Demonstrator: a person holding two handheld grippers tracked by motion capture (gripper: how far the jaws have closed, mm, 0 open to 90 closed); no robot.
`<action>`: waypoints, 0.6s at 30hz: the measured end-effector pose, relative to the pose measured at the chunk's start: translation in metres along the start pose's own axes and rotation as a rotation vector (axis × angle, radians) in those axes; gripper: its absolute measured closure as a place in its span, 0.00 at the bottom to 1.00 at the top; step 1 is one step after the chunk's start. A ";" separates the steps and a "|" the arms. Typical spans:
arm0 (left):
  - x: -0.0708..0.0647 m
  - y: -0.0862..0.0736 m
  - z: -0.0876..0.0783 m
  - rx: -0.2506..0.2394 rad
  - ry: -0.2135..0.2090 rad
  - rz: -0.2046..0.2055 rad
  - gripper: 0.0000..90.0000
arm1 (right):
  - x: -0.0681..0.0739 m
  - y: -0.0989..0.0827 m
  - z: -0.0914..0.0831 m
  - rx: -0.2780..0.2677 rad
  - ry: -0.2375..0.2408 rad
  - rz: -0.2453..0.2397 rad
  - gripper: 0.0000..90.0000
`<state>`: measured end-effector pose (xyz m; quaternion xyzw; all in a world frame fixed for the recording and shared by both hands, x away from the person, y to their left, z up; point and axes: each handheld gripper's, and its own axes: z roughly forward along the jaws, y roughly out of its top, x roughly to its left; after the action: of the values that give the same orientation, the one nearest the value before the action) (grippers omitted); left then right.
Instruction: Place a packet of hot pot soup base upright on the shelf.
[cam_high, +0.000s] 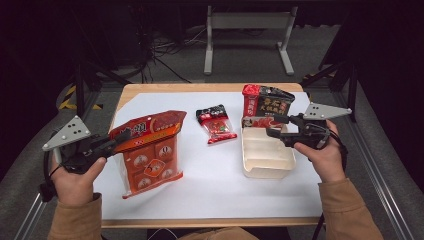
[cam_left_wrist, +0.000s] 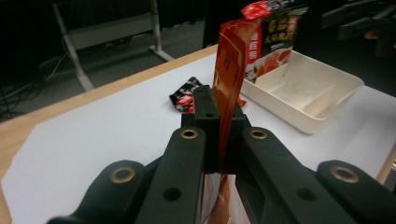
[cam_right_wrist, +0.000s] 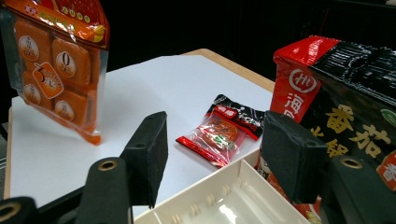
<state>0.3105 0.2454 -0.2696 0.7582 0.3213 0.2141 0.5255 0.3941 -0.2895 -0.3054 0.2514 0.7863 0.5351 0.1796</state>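
A large orange bag of wrapped snacks (cam_high: 150, 150) hangs lifted off the white sheet, and my left gripper (cam_high: 120, 136) is shut on its top left edge. In the left gripper view the bag's thin red edge (cam_left_wrist: 231, 60) stands pinched between my jaws at the left gripper (cam_left_wrist: 219, 116). My right gripper (cam_high: 272, 125) hovers open over the far end of a cream divided tray (cam_high: 265, 167). Nothing sits between its pads in the right gripper view, where the right gripper (cam_right_wrist: 217, 149) looks past the tray's rim (cam_right_wrist: 224, 200) to a small red-and-black packet (cam_right_wrist: 219, 133).
A tall black-and-red bag (cam_high: 267, 102) stands against the tray's far end, close to my right jaw (cam_right_wrist: 345, 93). The small packet (cam_high: 216, 125) lies mid-table between the two bags. White paper covers the wooden table (cam_high: 210, 222); a metal frame stands on the floor beyond.
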 end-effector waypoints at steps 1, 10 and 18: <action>-0.003 0.002 0.000 -0.001 -0.006 0.011 1.00 | 0.000 0.000 0.000 0.000 0.003 -0.001 0.46; -0.013 0.008 0.002 -0.013 -0.032 0.049 1.00 | -0.001 0.000 -0.002 -0.016 0.013 0.006 0.45; -0.013 0.012 0.007 -0.041 -0.051 0.036 1.00 | -0.001 0.000 -0.002 -0.022 0.017 0.008 0.45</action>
<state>0.3086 0.2285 -0.2603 0.7581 0.2895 0.2107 0.5450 0.3939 -0.2913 -0.3043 0.2480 0.7808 0.5465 0.1737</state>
